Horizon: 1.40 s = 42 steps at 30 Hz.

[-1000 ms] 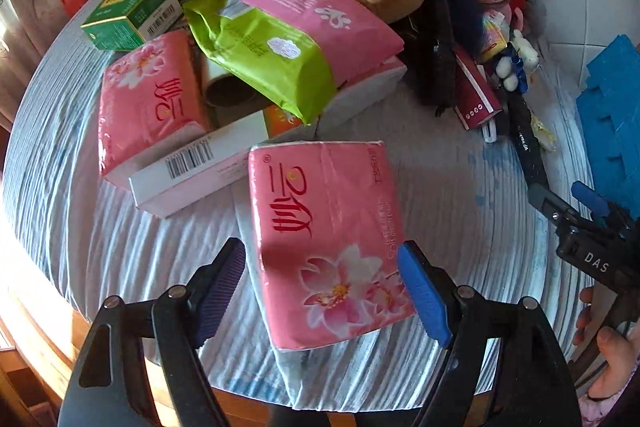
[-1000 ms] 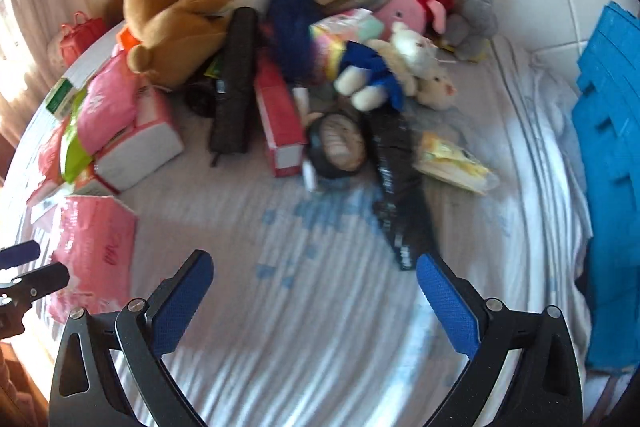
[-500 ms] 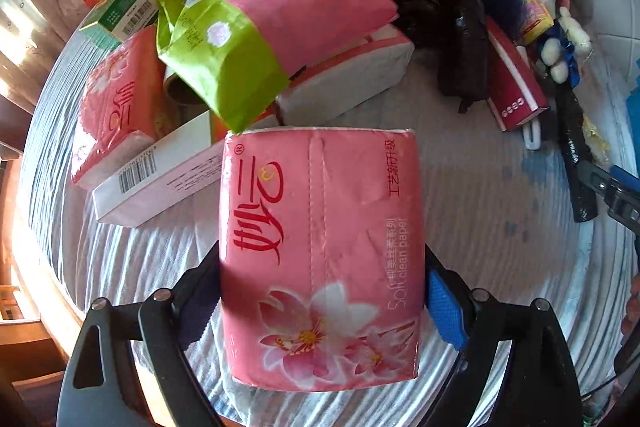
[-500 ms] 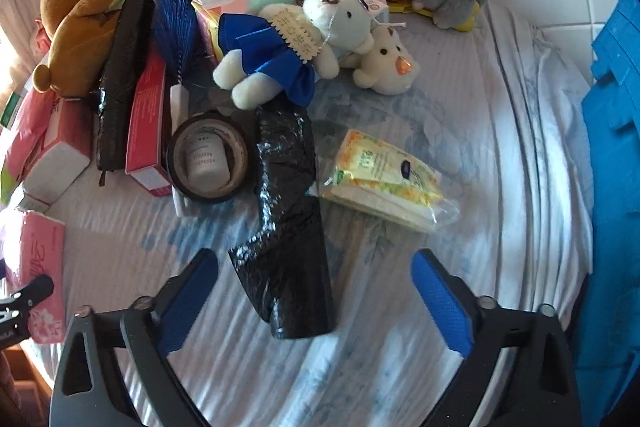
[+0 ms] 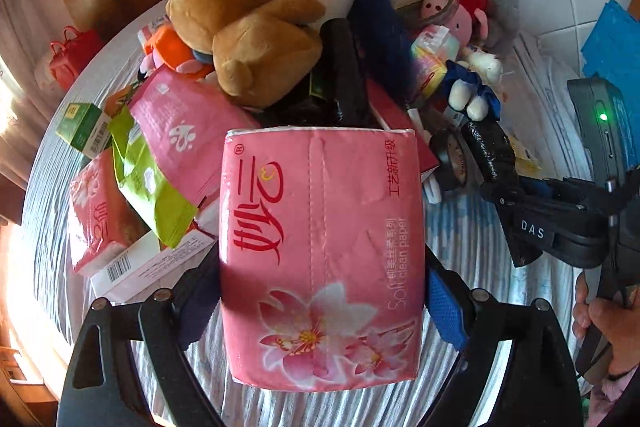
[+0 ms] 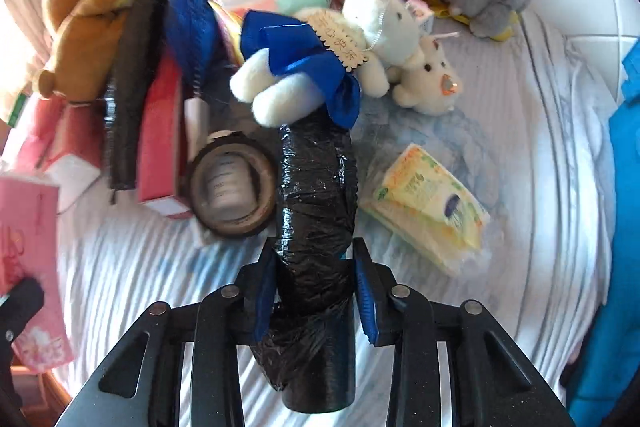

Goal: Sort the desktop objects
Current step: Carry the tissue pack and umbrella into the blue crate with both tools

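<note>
Clearly sorting: the left gripper clamps a pink tissue pack widthwise, lifted clear of the pile. Beside it, the right gripper is closing its jaws around a black bag roll between its fingers.

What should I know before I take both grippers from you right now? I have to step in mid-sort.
Left gripper: closed on the pink tissue pack, lifted off the striped cloth.
Right gripper: jaws closing around the black bag roll, which lies on the cloth.
Done: little that shows; two items picked.
Left: the plush toys, boxes, tape roll and yellow tissue packet are still heaped or loose on the cloth. No sorting bins in view.
</note>
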### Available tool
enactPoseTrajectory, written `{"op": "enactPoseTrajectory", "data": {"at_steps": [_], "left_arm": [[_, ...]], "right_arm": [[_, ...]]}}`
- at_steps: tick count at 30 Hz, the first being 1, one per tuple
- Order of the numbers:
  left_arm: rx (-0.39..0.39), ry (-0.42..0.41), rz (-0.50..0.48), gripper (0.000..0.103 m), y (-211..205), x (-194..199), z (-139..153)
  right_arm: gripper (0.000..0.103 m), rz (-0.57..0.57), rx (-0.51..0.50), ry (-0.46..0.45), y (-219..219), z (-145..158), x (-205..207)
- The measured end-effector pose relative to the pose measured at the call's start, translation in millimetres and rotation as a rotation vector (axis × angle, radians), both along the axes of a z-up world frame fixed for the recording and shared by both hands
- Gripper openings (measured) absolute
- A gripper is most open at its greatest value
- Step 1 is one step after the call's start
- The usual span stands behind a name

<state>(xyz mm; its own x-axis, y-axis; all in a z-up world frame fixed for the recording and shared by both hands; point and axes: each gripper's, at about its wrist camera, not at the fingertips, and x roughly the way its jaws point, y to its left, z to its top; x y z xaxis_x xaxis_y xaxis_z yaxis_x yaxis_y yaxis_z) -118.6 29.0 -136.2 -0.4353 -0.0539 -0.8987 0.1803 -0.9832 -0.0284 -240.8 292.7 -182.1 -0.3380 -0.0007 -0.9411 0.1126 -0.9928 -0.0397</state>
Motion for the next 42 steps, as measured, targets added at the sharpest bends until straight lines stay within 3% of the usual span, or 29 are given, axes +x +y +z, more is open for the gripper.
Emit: {"op": "enactPoseTrajectory", "data": {"at_steps": [10,19,25,35,42], "left_arm": [[0.004,0.174,-0.149,0.089,23.3,-7.7,67.6],[0.029,0.356,-0.330,0.089,59.7,17.0,134.5],[0.019,0.441,-0.420,0.089,103.4,26.4,173.4],[0.037,0.569,-0.496,0.089,215.4,7.5,242.3],[0.075,0.576,-0.603,0.089,343.7,-25.0,289.1]], "right_arm": [[0.034,-0.072,-0.027,0.208,-6.1,117.5,81.2],[0.034,-0.218,0.084,0.435,-13.1,197.5,156.4],[0.034,-0.286,0.130,0.556,14.8,254.3,181.3],[0.034,-0.349,0.189,0.692,124.8,335.6,221.3],[0.034,-0.429,0.312,0.644,260.1,376.0,232.4]]}}
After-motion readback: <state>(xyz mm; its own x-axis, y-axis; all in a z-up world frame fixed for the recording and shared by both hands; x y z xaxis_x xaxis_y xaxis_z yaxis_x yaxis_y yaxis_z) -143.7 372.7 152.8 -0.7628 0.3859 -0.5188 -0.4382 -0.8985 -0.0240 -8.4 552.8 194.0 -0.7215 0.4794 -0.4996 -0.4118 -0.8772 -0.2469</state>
